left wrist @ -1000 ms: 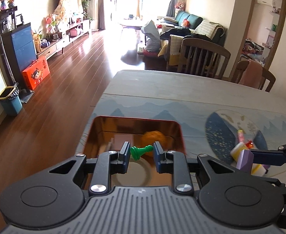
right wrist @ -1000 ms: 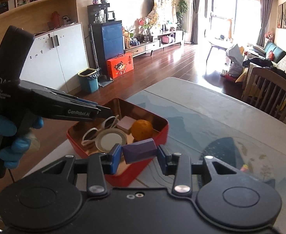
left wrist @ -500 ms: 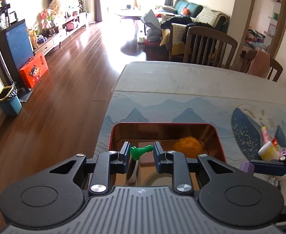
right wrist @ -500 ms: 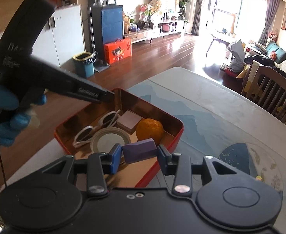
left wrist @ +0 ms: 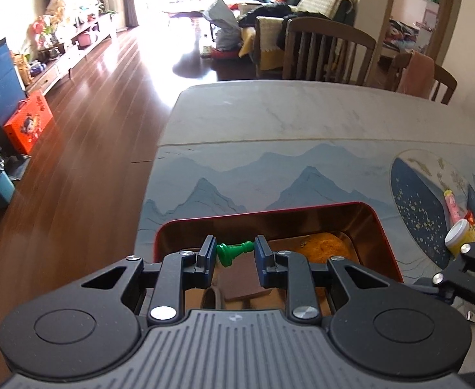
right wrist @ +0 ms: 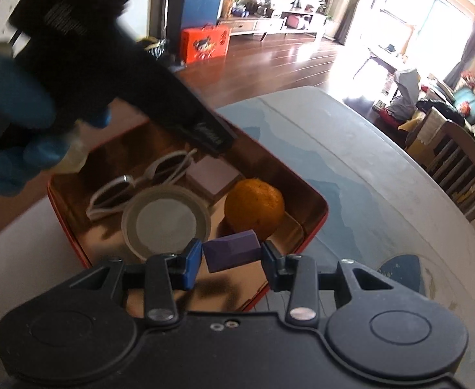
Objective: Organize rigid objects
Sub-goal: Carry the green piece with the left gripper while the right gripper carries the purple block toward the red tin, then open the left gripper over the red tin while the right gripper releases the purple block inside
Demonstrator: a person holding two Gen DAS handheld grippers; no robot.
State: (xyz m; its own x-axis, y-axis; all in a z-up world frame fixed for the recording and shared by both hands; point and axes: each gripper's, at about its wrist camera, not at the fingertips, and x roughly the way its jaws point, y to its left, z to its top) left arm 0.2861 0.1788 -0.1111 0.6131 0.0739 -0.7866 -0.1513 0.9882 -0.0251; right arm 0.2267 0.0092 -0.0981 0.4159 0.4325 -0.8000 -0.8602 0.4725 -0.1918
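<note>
My left gripper (left wrist: 232,251) is shut on a green chess pawn (left wrist: 234,252), held sideways over the red tin box (left wrist: 302,209). In the right wrist view my right gripper (right wrist: 232,256) is shut on a purple block (right wrist: 231,250), hanging over the same red tin box (right wrist: 318,223) near its front edge. Inside the box lie an orange (right wrist: 254,204), white sunglasses (right wrist: 140,184), a round lid (right wrist: 166,222) and a flat mauve block (right wrist: 213,176). The left gripper's body (right wrist: 114,71) reaches over the box from the upper left, in a blue-gloved hand (right wrist: 14,123).
A yellow tub with a white lid (left wrist: 462,236), a pink tube (left wrist: 452,207) and other small items lie on the table mat (left wrist: 270,175) to the right of the box. Wooden chairs (left wrist: 328,53) stand at the table's far side. The table's left edge drops to the wood floor.
Both grippers have sunk toward the red box and now hang over its inside, each still holding its piece. The box fills more of both views.
</note>
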